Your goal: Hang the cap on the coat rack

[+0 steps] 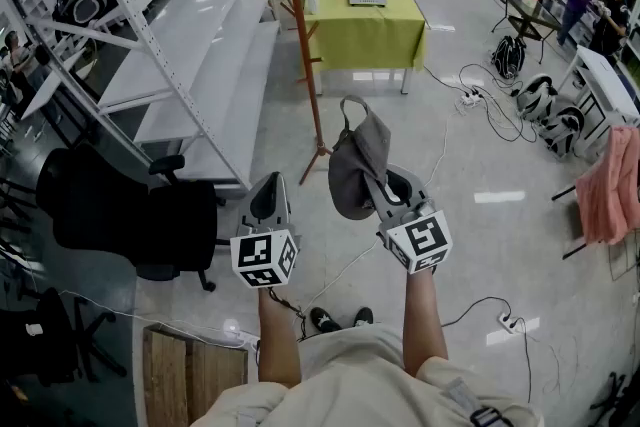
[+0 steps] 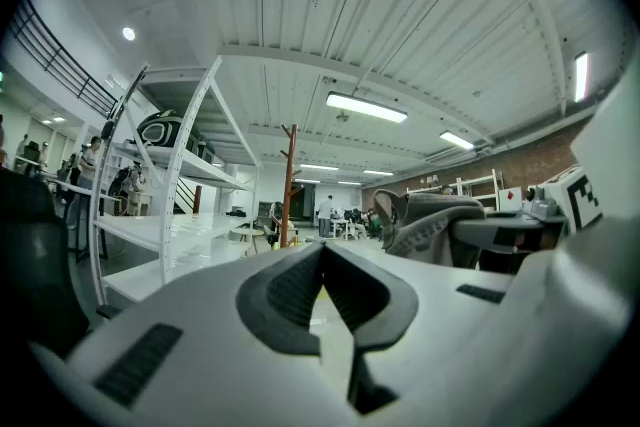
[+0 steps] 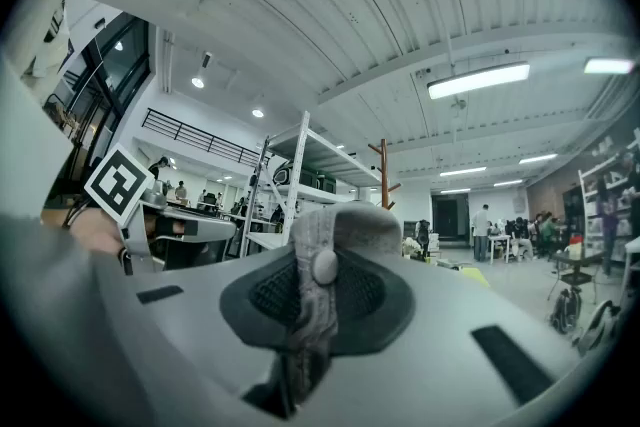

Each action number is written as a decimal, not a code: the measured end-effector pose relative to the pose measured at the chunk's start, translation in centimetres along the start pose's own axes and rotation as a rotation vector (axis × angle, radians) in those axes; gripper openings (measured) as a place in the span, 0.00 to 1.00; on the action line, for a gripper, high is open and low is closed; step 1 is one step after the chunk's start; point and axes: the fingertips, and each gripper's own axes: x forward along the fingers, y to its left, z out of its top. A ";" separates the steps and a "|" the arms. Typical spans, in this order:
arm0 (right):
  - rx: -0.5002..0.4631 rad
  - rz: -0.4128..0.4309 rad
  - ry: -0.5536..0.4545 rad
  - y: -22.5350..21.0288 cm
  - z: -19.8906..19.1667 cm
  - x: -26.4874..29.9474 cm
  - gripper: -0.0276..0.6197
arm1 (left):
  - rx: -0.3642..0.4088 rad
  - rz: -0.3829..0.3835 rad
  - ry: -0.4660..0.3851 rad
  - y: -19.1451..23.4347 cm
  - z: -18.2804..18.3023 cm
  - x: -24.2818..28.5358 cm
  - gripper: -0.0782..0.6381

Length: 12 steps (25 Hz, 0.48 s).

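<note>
The person holds both tools in front of the body, above a glossy grey floor (image 1: 470, 245). The right tool (image 1: 386, 197) pinches the cap (image 1: 358, 160): in the right gripper view a fold of its grey fabric, with a small round button on it, is pressed between the two dark pads, and the rest of the cap rises beyond the tips of the jaws. In the head view the cap is up in the air, it touches only this tool, and it leans a little toward the left tool (image 1: 268, 199), which is just beside it. The jaws of the left tool are pressed together at their tips and nothing is between them; the left gripper view shows this clearly, with the cap at its right side. The coat rack (image 1: 300, 25), a thin brown pole with short pegs and spread feet, stands upright further ahead and is well apart from the cap. Near the pole, on its right, there is a table (image 1: 372, 33) covered with a yellow-green cloth, and small things lie on it, too small to name. On the left a long white shelving rack (image 1: 185, 55) runs along the room, and a black office chair (image 1: 120, 213) stands before it. At the right edge a pink cloth (image 1: 612, 183) hangs, and cables lie on the floor.
</note>
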 end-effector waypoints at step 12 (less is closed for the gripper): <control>0.029 -0.008 0.008 -1.9 -0.4 -2.4 0.10 | -0.002 0.034 0.018 -1.5 -0.2 -0.8 0.12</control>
